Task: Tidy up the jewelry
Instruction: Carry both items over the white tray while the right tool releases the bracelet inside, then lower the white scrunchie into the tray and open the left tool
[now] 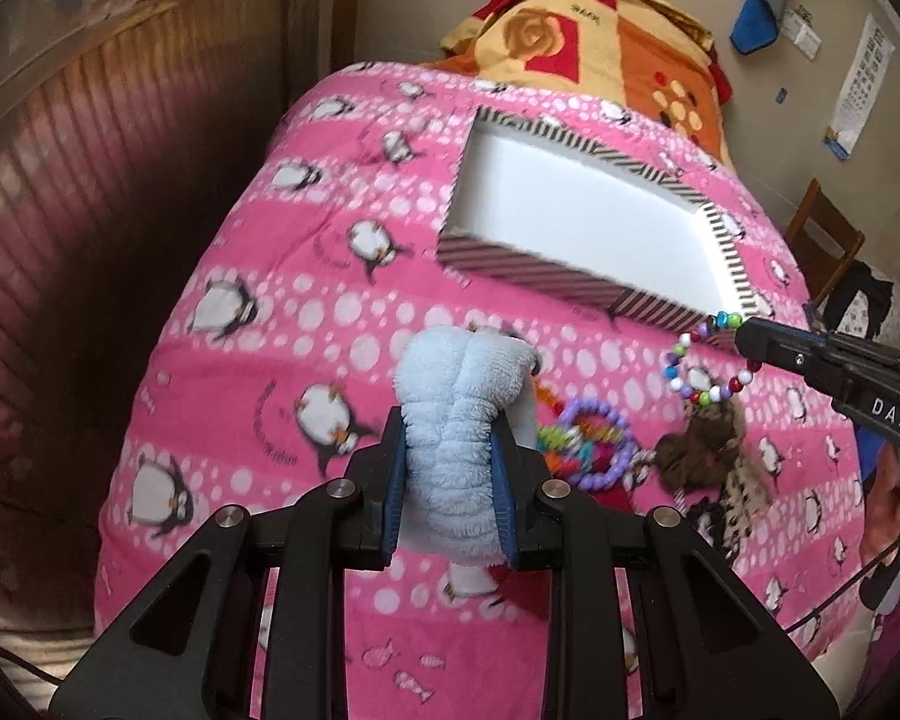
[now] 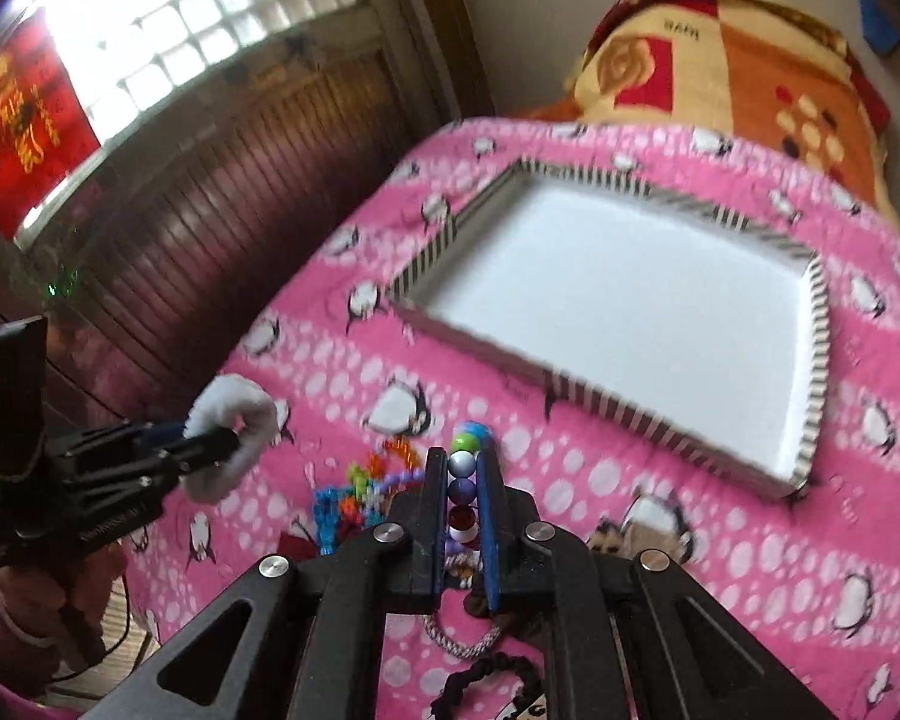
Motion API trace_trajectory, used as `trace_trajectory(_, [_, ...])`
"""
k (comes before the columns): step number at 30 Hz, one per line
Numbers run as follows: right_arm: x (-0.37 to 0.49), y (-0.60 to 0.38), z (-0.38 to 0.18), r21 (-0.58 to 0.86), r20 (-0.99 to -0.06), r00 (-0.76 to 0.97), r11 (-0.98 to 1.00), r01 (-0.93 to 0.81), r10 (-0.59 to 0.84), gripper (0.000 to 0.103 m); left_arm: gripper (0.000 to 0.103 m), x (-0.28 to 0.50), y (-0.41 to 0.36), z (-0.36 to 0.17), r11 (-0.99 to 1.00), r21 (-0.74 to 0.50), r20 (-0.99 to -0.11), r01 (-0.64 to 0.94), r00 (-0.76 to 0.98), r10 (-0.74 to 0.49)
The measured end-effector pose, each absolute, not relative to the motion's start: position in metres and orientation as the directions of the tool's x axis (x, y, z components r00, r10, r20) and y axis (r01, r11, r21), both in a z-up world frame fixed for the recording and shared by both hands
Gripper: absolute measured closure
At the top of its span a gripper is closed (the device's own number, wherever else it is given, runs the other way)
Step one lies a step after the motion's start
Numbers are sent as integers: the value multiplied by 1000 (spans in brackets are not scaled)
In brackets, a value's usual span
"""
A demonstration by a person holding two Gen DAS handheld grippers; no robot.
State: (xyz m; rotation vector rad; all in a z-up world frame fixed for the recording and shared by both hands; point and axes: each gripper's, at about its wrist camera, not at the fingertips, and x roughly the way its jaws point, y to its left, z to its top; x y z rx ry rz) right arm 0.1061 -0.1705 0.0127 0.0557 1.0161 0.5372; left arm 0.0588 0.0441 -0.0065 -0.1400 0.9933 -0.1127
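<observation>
- The bead bracelet [image 1: 709, 360] hangs as a loop from the right gripper [image 2: 463, 492], clear of the bedspread; from the right wrist view a row of its beads sits pinched between the two blue pads, so the jaws are clamped together on it.
- The fluffy blue scrunchie [image 1: 459, 420] is squeezed between the pads of the left gripper [image 1: 450, 480], its bulk bulging out ahead of the fingertips; this claw too is closed on its load.
- The striped box [image 2: 813, 360], open and white inside with nothing in it, lies on the pink penguin bedspread [image 1: 258, 312] ahead of both claws.
- The deciding relation: from the right gripper the box lies forward and a little to the right, its near wall just beyond the dangling bracelet, its long axis running across that gripper's line of sight. From the left gripper the box is ahead and to the right, farther off. I judge the right hand the nearer, so the bracelet looks likely to go in first.
- Left on the bedspread between the grippers: a purple bead ring [image 1: 594, 450] among bright loose pieces, and a brown scrunchie [image 1: 699, 450] under the hanging bracelet.
- A folded orange blanket [image 1: 600, 48] lies behind the box.
</observation>
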Motion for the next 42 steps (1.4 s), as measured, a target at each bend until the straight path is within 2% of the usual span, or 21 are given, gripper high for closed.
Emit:
trace_trajectory(12, [169, -193, 26, 282, -766, 495, 906, -315, 410, 95, 79, 158, 12, 20, 976, -204, -788, 78, 579, -211])
trace_trajectory(22, [227, -188, -31, 405, -779, 414, 882, -241, 471, 95, 79, 241, -12, -39, 995, -96, -877, 26, 472, -97])
trace_trajectory(25, [236, -200, -66, 415, -825, 340, 893, -177, 451, 95, 76, 241, -14, -47, 996, -84, -885, 40, 456, -93])
trace_trajectory(29, [236, -213, -86, 435, -843, 292, 892, -122, 451, 95, 74, 238, -19, -52, 996, -50, -890, 69, 449, -75])
trace_trajectory(36, [219, -212, -90, 427, -859, 242, 892, -151, 452, 94, 73, 217, -19, -56, 996, -24, -911, 82, 408, -56])
trace_trajectory(42, [192, -205, -86, 427, -869, 171, 878, -216, 465, 94, 73, 192, -10, -53, 996, -54, -919, 70, 386, -76])
